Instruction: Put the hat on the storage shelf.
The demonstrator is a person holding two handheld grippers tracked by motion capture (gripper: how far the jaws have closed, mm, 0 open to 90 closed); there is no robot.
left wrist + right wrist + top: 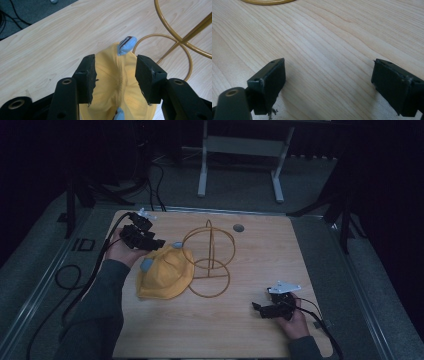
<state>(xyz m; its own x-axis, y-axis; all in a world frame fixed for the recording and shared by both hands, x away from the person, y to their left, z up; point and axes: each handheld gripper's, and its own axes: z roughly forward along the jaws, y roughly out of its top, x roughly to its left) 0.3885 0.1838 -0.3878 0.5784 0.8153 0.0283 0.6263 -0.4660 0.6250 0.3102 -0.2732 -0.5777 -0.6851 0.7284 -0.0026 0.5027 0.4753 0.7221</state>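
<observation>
The left tongs point(159, 243) hover with jaws apart over the upper left edge of the soft yellow cloth cap with pale blue tabs point(165, 272), not clamping it. The cap lies on the light wooden desk point(250, 270) against the left side of the gold wire ring stand point(210, 257). Well right of the cap, the right tongs point(256, 309) sit low over bare desk, jaws wide apart.

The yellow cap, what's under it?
The yellow cap lies on the wooden table, its edge over the gold wire stand's base ring. Anything beneath the cloth is covered.
</observation>
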